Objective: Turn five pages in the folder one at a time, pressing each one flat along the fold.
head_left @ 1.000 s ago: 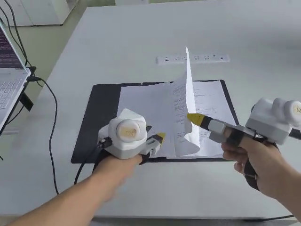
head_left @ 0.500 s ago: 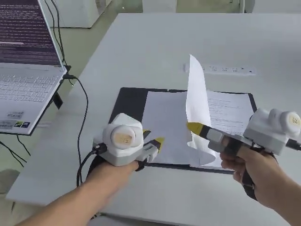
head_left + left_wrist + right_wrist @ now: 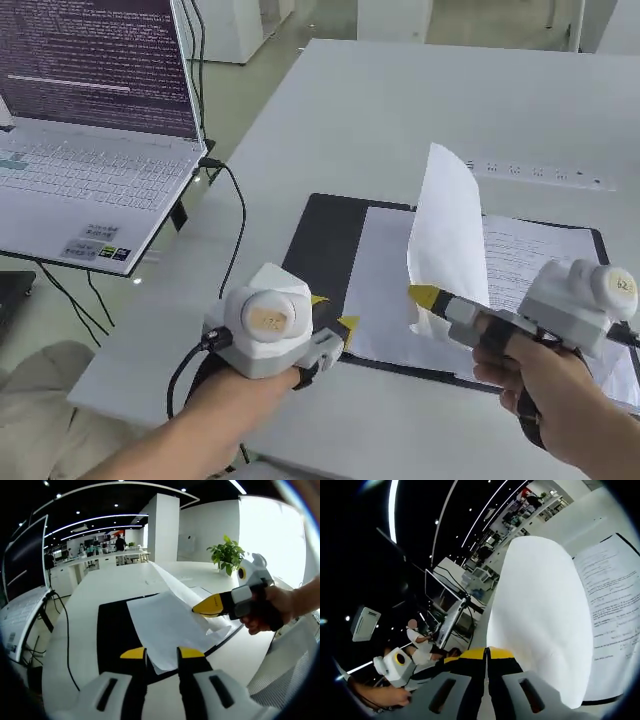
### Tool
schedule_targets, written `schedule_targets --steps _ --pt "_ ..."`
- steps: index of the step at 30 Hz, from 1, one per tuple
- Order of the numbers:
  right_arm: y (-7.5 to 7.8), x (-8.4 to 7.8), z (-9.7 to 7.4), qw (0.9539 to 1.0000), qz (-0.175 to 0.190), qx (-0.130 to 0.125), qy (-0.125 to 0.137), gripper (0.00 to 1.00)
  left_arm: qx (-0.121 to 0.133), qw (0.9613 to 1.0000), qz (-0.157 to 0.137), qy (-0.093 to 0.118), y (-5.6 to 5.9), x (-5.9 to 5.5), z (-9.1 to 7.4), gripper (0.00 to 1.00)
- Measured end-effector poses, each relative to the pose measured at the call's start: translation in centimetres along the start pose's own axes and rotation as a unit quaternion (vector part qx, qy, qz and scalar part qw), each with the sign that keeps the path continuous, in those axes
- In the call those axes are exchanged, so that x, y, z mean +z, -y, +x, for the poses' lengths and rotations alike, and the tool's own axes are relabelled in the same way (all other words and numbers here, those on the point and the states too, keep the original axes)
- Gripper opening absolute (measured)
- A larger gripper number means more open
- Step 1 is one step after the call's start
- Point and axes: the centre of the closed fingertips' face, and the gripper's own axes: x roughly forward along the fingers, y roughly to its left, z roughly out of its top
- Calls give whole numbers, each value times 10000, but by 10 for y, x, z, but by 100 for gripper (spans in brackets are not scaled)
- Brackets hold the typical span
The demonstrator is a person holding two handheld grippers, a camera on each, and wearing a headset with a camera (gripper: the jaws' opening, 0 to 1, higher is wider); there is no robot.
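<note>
While one page (image 3: 450, 230) stands mid-turn, step: likely the turn itself; press not yet done.
Laptop (image 3: 90, 150): open, well left.
Left gripper (image 3: 333, 311): jaws slightly apart, empty, at near edge of folder (image 3: 320, 235).
Folder: open flat on table (image 3: 400, 90).
Page: upright over the fold.
Right gripper (image 3: 425, 297): jaws clamped on page's lower edge.
Next: lay page left, let go, press along fold.

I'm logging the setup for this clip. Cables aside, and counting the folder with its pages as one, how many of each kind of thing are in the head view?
Laptop: 1
Folder: 1
Power strip: 1
Tongs: 2 (left tongs open, right tongs shut on the lifted page)
Total: 5
</note>
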Motion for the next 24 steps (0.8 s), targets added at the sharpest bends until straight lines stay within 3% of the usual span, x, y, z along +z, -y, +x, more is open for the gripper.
schedule_targets --steps 12,24 --pt "12 -39 42 9983 50 -265 -513 0 135 9997 -183 -101 -17 -21 -16 22" --pt "40 -52 64 9961 172 -535 -675 0 175 9993 -258 -186 -21 -31 -15 21"
